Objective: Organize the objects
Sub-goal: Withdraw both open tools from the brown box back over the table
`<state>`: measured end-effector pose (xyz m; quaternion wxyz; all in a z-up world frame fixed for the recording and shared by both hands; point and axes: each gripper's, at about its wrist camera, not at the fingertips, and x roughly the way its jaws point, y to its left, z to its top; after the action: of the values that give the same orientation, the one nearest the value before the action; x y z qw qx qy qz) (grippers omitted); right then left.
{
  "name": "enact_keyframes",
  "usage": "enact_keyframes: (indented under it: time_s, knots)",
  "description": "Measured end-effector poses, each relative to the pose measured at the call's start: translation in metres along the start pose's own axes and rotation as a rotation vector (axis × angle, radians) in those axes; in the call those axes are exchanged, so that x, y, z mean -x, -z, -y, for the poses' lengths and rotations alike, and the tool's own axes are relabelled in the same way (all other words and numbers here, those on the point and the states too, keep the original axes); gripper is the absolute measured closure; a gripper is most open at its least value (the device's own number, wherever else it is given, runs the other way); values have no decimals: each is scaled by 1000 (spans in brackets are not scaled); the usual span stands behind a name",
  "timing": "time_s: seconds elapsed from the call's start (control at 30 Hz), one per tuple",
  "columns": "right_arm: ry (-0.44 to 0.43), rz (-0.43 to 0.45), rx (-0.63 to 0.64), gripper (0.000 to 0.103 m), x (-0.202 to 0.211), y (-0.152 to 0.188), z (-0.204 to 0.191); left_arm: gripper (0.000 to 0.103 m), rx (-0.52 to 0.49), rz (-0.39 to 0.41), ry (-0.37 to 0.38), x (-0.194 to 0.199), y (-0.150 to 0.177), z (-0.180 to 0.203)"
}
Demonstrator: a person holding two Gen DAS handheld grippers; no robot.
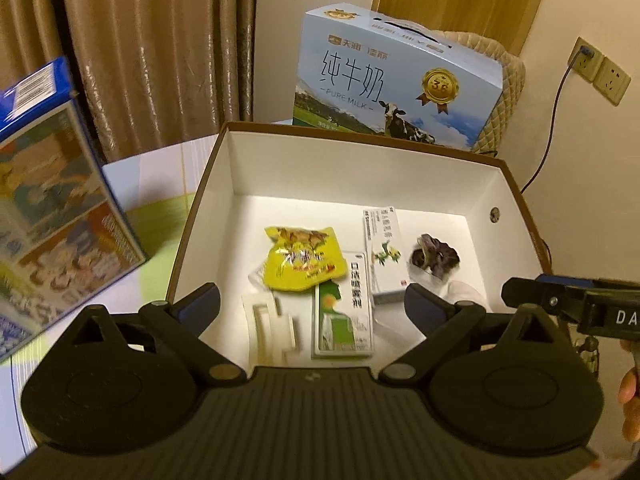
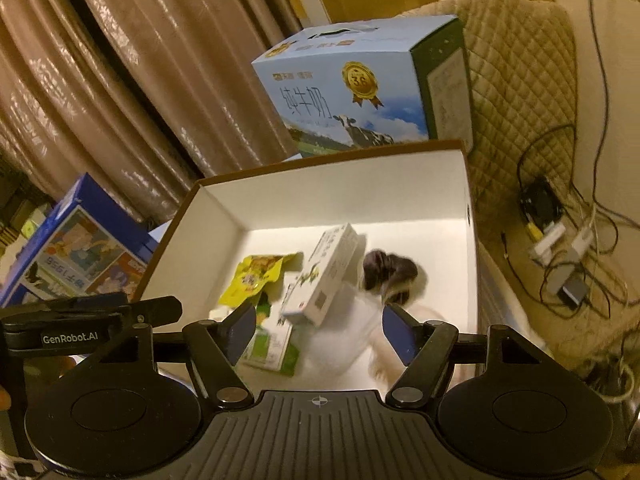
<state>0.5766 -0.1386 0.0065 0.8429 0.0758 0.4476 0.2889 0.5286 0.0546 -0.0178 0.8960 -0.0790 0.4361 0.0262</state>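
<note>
White blur hides the near right corner of the open box (image 1: 516, 184); the dark bundle (image 1: 434, 257) there is hard to identify. Inside lie a yellow packet (image 1: 304, 260), green carton (image 1: 344, 316), white carton (image 1: 384, 254) and pale tray (image 1: 274, 330). Left gripper (image 1: 312, 306) and right gripper (image 2: 318, 330) hover with jaws wide, empty.

Counts recorded, both wrist views compared.

Open white-lined box (image 1: 472, 184): 1.
Inside box, counted:
- yellow snack pouch (image 1: 304, 258): 1
- small cartons: 2, namely green-and-white carton (image 1: 344, 312) and white carton with yellow flower print (image 1: 386, 256)
- white plastic insert (image 1: 274, 330): 1
- dark purple clump on white wrapping (image 1: 434, 256): 1; nature not determined

Outside box, counted:
- blue milk case with cow print (image 1: 396, 80): 1
- blue illustrated carton (image 1: 60, 208): 1
- wall sockets (image 1: 600, 70): 2 plates seen, 1 with plug inserted

Claws seen: 2, left claw (image 1: 312, 304) and right claw (image 2: 318, 330).
</note>
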Motion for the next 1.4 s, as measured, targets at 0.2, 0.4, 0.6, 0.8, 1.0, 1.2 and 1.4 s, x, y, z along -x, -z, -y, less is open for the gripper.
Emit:
enact_keyframes:
  time_s: [0.2,0.4,0.6,0.8,1.0,1.2,1.4]
  knots:
    - [-10,20,-12,35,30,18,-9,5,17,22,-10,31,18,4]
    - [-18,34,-7,35,56,35,-20,5,48,27,7,60,40,5]
    - [-18,42,8,35,77,51,-33,5,52,37,14,86,58,6]
    - [-6,35,15,35,95,73,-42,5,57,41,17,110,78,3]
    - [11,20,15,35,109,99,-50,5,58,34,16,131,104,-2]
    - [14,-7,16,35,120,126,-60,5,63,15,8,149,132,-10]
    - [16,-43,22,35,126,151,-69,5,69,3,1,164,155,-17]
